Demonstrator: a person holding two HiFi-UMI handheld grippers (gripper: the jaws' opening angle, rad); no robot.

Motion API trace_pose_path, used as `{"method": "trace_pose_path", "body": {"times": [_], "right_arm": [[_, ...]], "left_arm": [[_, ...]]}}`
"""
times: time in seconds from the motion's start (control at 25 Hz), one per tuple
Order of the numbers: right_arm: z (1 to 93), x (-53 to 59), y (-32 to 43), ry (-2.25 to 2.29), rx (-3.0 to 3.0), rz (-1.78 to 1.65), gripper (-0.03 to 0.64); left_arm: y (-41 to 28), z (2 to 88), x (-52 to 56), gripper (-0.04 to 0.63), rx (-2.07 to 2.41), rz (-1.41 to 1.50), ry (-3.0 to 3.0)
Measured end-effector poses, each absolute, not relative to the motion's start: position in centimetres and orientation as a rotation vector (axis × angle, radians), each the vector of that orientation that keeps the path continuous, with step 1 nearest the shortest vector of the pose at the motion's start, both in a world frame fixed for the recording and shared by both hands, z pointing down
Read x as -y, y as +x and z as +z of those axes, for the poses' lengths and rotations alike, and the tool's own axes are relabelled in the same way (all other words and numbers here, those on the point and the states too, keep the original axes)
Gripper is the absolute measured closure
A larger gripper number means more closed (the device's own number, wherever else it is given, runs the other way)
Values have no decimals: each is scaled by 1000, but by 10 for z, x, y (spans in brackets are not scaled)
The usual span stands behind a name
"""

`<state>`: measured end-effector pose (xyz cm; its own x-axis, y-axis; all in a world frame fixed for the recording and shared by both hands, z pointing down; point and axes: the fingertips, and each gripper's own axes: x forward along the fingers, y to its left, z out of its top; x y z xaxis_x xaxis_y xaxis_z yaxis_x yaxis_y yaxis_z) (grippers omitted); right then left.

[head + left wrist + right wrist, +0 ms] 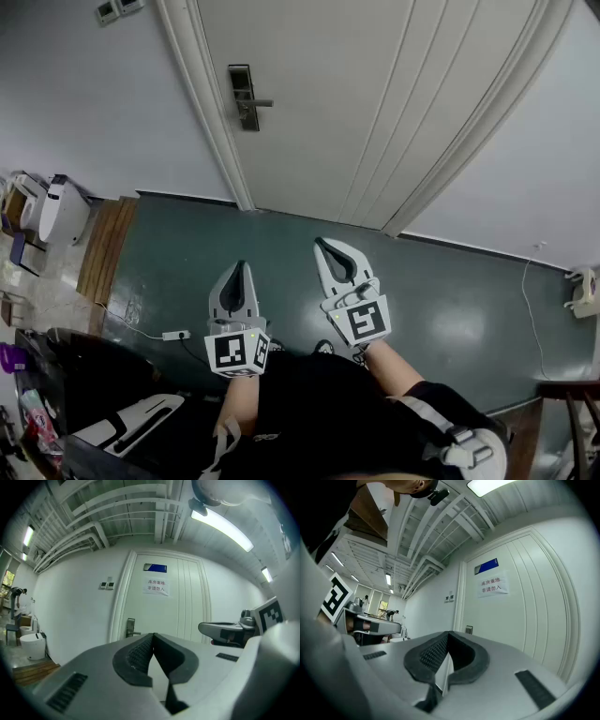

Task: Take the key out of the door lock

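Note:
A white door (375, 94) stands closed ahead of me, with a metal lock plate (244, 96) and lever handle (259, 103) at its left edge. The key is too small to make out in any view. Both grippers hang well short of the door, above the dark green floor. My left gripper (241, 268) is shut and holds nothing. My right gripper (322, 245) is shut and empty too. The lock plate (131, 627) shows small and far away in the left gripper view, beyond the closed left gripper (153, 635). The right gripper (448, 633) points at the lock plate (468, 630) from a distance.
A paper notice (156, 587) and a blue sign (155, 567) are on the door. Left of the door stand a white appliance (61, 210) and a wooden board (105, 246). A power strip (175, 335) with its cable lies on the floor near my feet.

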<state>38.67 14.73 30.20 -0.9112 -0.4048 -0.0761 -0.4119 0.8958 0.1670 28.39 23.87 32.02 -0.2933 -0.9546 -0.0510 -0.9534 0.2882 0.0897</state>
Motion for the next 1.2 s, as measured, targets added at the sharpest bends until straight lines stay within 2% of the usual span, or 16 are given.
{"method": "trace_pose_path", "body": {"times": [0.36,0.56,0.64,0.84,1.2], "right_arm": [[311,-160,383,-633,-3050,239,611],[337,-173,365,-487,-3066,-116,611],[346,-180,353,-434,-3069,-237,555],[358,-197,324,-400,-3070,-287,459],[377,-208,265,-406,-3023,-449,353]], "left_arm": [[279,332,-248,572,2501,-158,1842],[275,350,-254,572,2434,-167,1842],[268,354,-260,572,2421,-163,1849],[237,363,-283,572,2422,-178,1818],[167,387,-325,572,2442,-210,1750]]}}
